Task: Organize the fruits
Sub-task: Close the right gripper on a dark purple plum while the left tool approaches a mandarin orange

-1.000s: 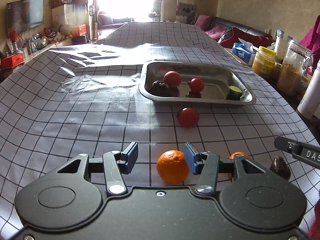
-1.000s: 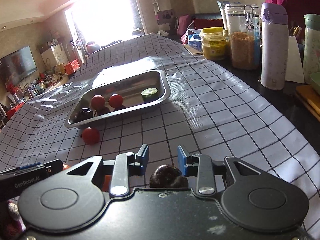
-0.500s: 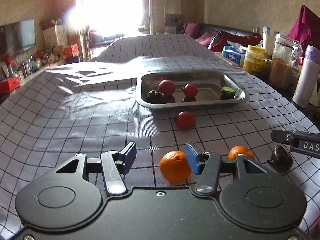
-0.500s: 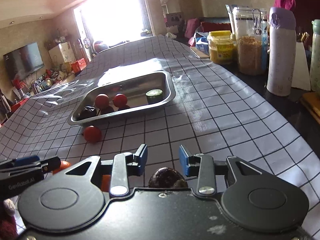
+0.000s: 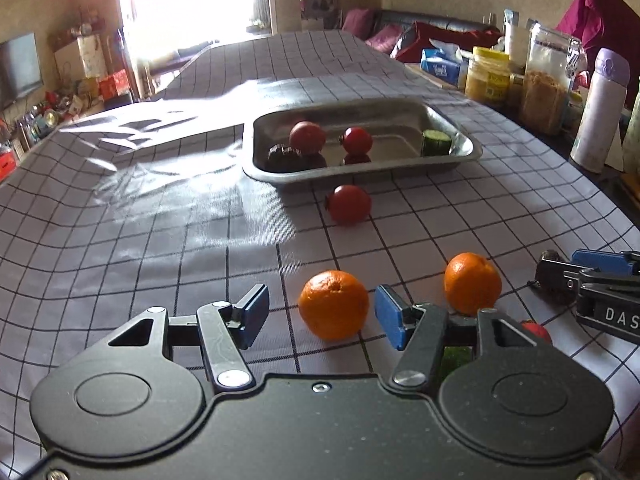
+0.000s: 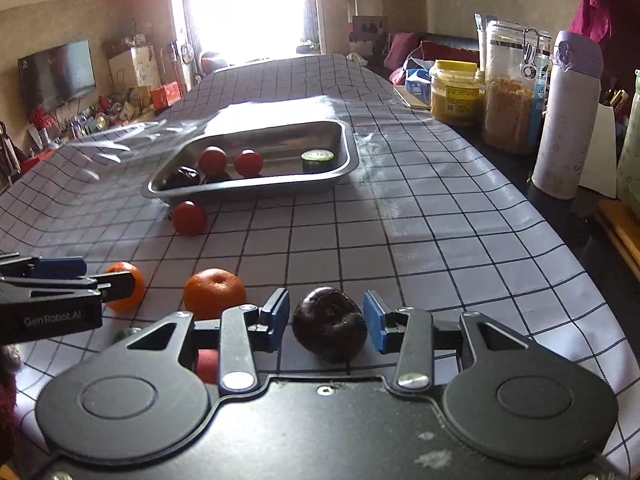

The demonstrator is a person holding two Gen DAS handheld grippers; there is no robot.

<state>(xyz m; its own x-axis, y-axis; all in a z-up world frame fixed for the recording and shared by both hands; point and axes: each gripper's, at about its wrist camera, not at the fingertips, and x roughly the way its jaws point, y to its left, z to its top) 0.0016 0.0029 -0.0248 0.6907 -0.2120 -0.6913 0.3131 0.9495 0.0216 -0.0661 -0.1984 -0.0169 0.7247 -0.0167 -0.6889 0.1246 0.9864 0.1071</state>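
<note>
Sitting on the checked table point(image 5: 120, 240), a mandarin point(image 5: 334, 304) lies between the spread pads of the left claw point(image 5: 320, 316), untouched. A dark fruit point(image 6: 329, 329) likewise rests free inside the right claw point(image 6: 326, 320). Both claws' jaws have just been opening. Beyond, a tomato point(image 5: 349, 204) lies just before the steel tray point(image 5: 460, 156), which holds more tomatoes and a cucumber piece point(image 5: 436, 142).

Background items, table edge and room

A yellow-lidded jar point(image 6: 455, 92), a clip-top glass jar point(image 6: 510, 88) and a lilac flask point(image 6: 568, 116) stand along the table's right edge; a television point(image 6: 56, 74) hangs on the left wall; a dark sofa point(image 5: 436, 26) stands behind.
</note>
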